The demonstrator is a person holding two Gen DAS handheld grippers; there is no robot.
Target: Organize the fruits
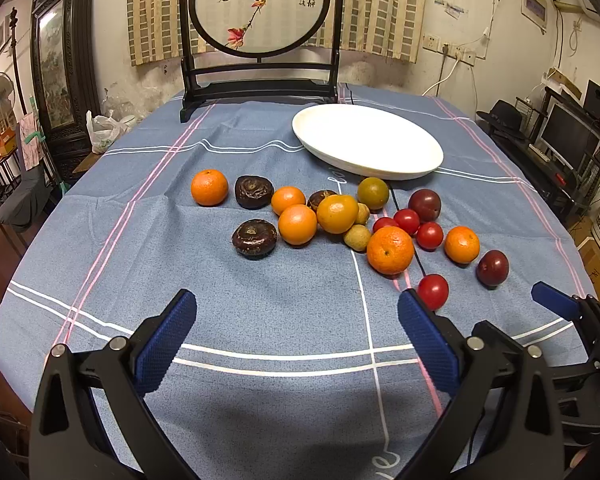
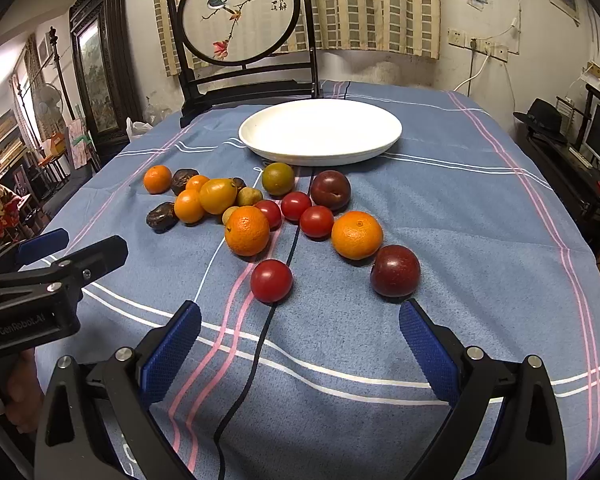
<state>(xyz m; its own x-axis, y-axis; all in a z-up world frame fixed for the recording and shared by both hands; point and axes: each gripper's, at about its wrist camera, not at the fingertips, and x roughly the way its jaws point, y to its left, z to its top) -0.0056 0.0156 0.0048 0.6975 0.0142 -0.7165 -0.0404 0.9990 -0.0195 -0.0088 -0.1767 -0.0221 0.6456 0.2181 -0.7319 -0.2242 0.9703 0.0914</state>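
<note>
- Nothing is sorted yet, as far as I can judge: the white plate (image 1: pixel 367 142) at upper centre of the left view holds no fruit, and every piece lies loose on the blue cloth (image 1: pixel 120 240) in front of it.
- At the left end of the scatter, mid-frame, sit an orange (image 1: pixel 209 187) and two dark wrinkled fruits (image 1: pixel 254 237); what kind these are I cannot tell.
- In the centre, oranges, a yellow-orange fruit (image 1: pixel 337 213) and small tan fruits (image 1: pixel 357 237) crowd together touching; a third dark fruit is mostly hidden behind them.
- To the right lie red tomatoes (image 1: pixel 429 235), a greenish fruit (image 1: pixel 373 193) just below the plate's rim, and two plums (image 1: pixel 492 267).
- The left gripper (image 1: pixel 296 312) hangs low at bottom centre of its view, jaws spread wide and empty, well short of the pile.
- In the right view the right gripper (image 2: pixel 300 320) is likewise released and empty at bottom centre; the nearest tomato (image 2: pixel 271 281) and plum (image 2: pixel 395 270) lie just ahead of its fingers.
- All the fruit is left to move, and whether it should be grouped by kind on the plate I cannot say.
- A black cable (image 2: pixel 256 352) runs under the pile; its ends are cut off.
- A hand (image 2: pixel 20 396) shows only partly at lower left of the right view.
</note>
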